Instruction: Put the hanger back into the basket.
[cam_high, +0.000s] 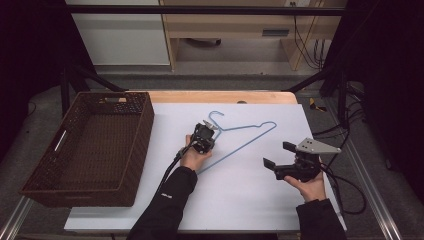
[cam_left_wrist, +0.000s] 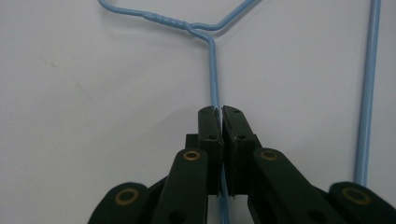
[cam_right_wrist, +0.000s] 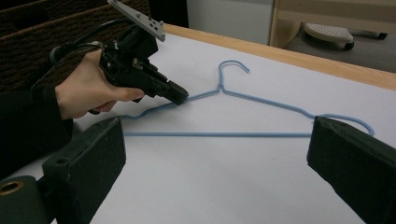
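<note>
A blue wire hanger (cam_high: 247, 135) lies flat on the white table sheet (cam_high: 250, 200), hook toward the far edge. My left gripper (cam_high: 207, 136) is shut on the hanger's shoulder wire just below the twisted neck. In the left gripper view the wire (cam_left_wrist: 212, 70) runs straight in between the closed jaws of the left gripper (cam_left_wrist: 219, 114). My right gripper (cam_high: 279, 155) hovers to the right of the hanger, open and holding nothing. In the right gripper view the right gripper (cam_right_wrist: 217, 154) has its jaws wide apart, and beyond them are the hanger (cam_right_wrist: 261, 100) and the left gripper (cam_right_wrist: 180, 96).
A dark brown wicker basket (cam_high: 145, 125) stands at the left of the table, and its wall (cam_right_wrist: 28, 42) is behind the left hand. The wooden table edge (cam_high: 225, 96) runs along the back. Cables trail off the right side.
</note>
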